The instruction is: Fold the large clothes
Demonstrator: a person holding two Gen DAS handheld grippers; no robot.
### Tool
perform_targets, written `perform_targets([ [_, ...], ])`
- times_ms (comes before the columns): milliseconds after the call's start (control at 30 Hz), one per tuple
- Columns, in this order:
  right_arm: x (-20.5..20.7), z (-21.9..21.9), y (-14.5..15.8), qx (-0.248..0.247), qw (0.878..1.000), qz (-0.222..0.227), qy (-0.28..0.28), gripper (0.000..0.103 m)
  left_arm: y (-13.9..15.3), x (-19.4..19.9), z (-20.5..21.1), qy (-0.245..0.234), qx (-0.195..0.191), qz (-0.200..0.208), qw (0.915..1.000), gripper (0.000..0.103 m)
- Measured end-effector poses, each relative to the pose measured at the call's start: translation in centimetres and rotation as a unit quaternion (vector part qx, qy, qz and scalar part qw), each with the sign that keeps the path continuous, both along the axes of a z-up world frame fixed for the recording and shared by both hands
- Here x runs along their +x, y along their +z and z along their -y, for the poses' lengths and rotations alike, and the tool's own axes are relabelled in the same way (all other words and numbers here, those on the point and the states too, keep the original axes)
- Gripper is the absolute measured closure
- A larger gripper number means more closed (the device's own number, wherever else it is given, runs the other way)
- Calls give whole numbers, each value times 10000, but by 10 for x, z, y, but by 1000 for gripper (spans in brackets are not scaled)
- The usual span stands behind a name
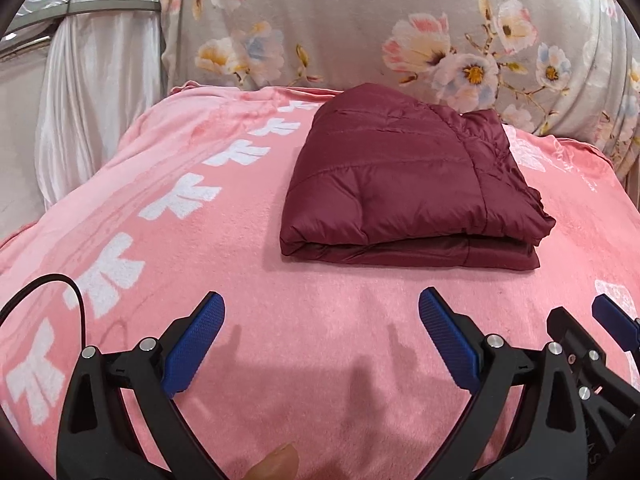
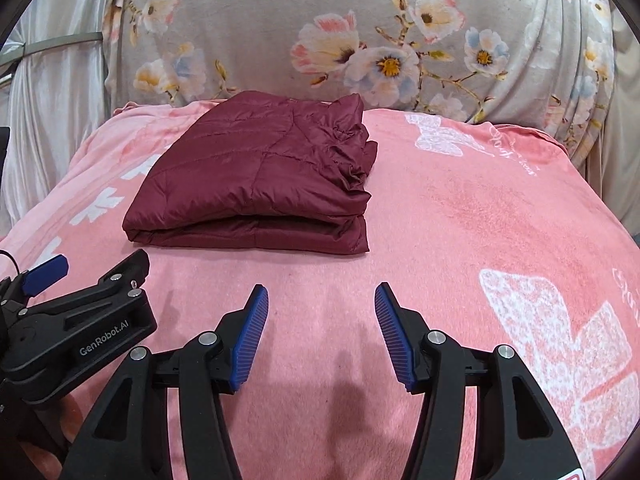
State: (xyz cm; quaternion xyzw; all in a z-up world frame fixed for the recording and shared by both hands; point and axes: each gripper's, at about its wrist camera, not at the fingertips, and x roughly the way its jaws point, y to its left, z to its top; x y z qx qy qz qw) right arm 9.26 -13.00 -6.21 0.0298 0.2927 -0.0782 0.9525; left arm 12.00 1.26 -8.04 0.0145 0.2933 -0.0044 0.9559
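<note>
Pink blanket (image 1: 200, 240) bears folded maroon jacket (image 1: 408, 188); floral cover (image 1: 360, 32) behind.

Ahead of my grippers, open pink blanket (image 1: 320, 280); folded maroon jacket (image 1: 408, 184) blocks the centre; floral cushion (image 2: 360, 20) walls the rear.

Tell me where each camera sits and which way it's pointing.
Left wrist: on the left claw, facing the folded maroon jacket on the pink blanket; a fingertip shows at the bottom edge.
Right wrist: on the right claw, facing the same way; the left claw's body shows at left.
Shared: jacket, blanket, floral fabric.
</note>
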Motion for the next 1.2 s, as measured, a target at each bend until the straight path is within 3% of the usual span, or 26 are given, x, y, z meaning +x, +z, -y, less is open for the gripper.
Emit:
perform_targets([
  [1200,-2,-2,1,-49,10000,50,-53,48,-1,-3,2,-12,18,40,10000,8],
])
